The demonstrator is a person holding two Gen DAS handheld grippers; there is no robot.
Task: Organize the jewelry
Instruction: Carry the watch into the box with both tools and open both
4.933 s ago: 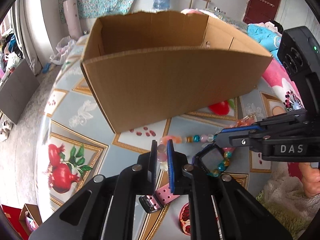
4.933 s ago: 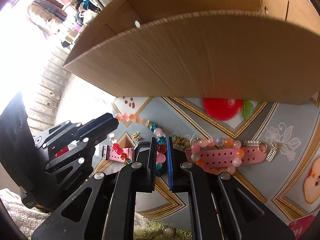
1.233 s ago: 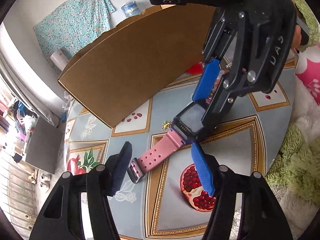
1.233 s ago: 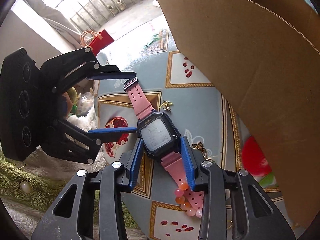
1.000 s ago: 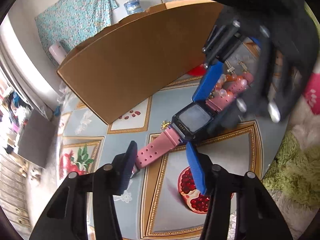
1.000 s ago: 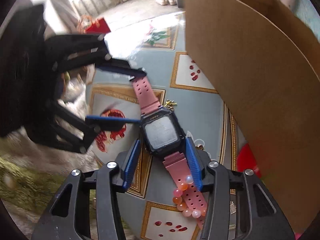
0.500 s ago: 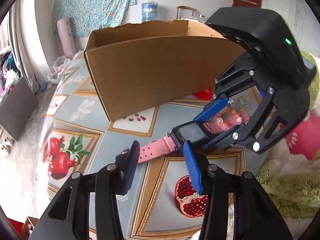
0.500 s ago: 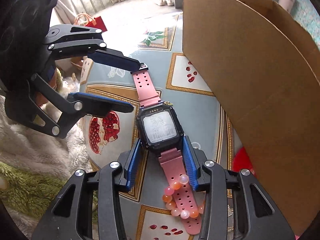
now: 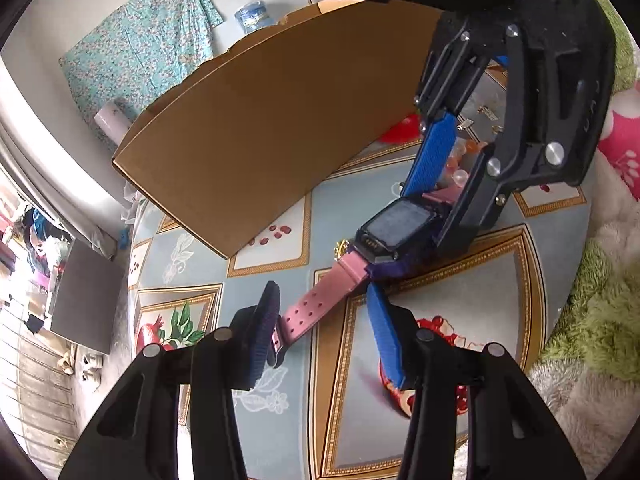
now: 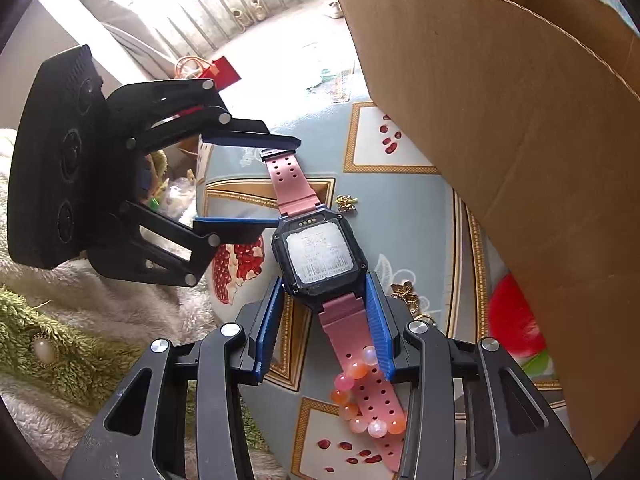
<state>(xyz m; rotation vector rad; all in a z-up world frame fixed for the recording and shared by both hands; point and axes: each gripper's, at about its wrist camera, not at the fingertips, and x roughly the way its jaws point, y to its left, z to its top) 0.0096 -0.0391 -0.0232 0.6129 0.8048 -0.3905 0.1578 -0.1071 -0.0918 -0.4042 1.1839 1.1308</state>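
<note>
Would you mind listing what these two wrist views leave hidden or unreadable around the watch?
- Watch face: it lies back-up, so the dial is hidden in both views.
- Cardboard box contents: its near wall blocks the interior.
- Bead bracelet: part is covered by the pink strap and the right gripper.
- Back-label print: too small to read.
- Left gripper: strap contact unclear.

Ahead of the left gripper, a white wall (image 9: 48, 32) carries a floral teal cloth (image 9: 140, 36). A grey cabinet (image 9: 86, 296) stands to its left on the pale floor (image 9: 36, 396). Bright daylight floods the floor beyond the right gripper.
</note>
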